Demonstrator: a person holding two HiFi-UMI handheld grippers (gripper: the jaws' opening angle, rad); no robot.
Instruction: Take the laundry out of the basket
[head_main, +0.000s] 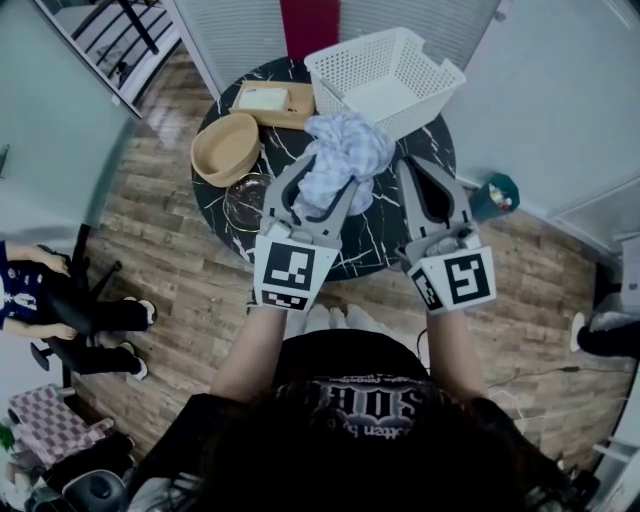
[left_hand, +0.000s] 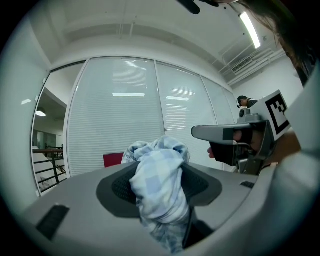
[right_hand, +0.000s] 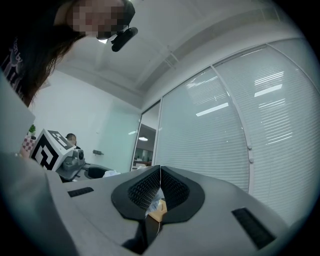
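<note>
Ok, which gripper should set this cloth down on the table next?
Left: the left gripper has its jaws clamped on the checked cloth above the table; the right gripper is shut, empty.

Clamps a bunched, pale checked cloth (left_hand: 159, 192) in the left claw (left_hand: 161, 175), before window blinds (left_hand: 115, 115), right claw (left_hand: 210, 133) just beside.
</note>
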